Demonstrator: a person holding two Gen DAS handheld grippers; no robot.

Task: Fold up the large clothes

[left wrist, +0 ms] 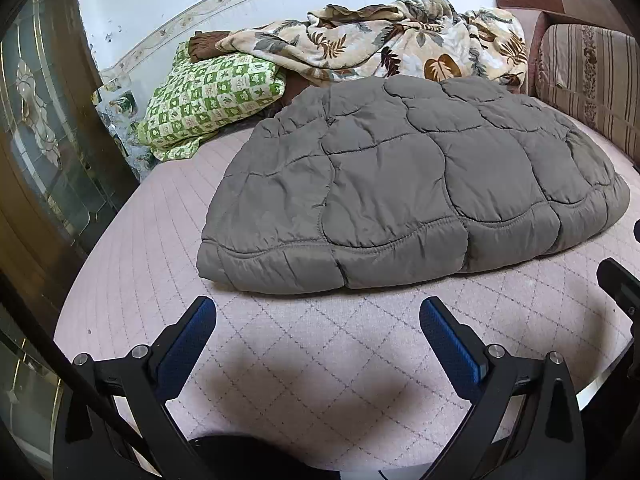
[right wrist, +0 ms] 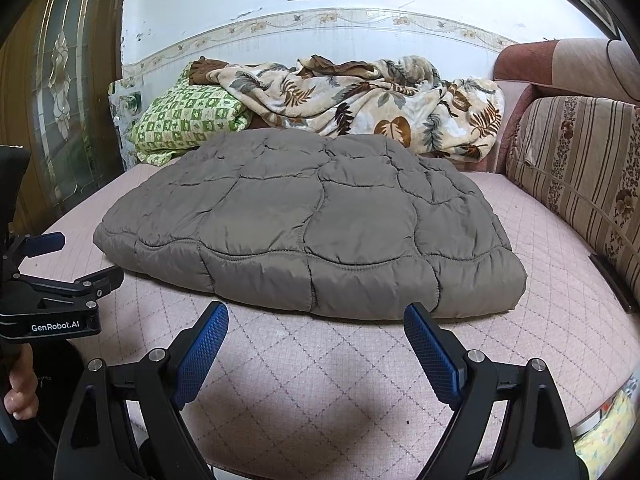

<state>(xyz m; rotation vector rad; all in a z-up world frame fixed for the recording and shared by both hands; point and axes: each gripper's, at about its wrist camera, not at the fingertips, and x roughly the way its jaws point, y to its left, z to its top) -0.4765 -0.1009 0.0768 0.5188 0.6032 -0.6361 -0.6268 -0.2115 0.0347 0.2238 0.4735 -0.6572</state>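
Note:
A grey quilted puffer garment (left wrist: pixel 400 184) lies folded into a flat bundle on the pink quilted bed cover (left wrist: pixel 304 368); it also shows in the right wrist view (right wrist: pixel 312 220). My left gripper (left wrist: pixel 318 312) is open and empty, a little short of the garment's near edge. My right gripper (right wrist: pixel 316 318) is open and empty, close to the near edge. The left gripper also shows at the left of the right wrist view (right wrist: pixel 76 256), beside the garment's left corner.
A green checked cushion (left wrist: pixel 208 100) and a crumpled leaf-print blanket (left wrist: pixel 392 44) lie behind the garment against the wall. A striped sofa cushion (right wrist: pixel 580 168) stands at the right. A wooden glass-panel door (left wrist: pixel 36 128) is at the left.

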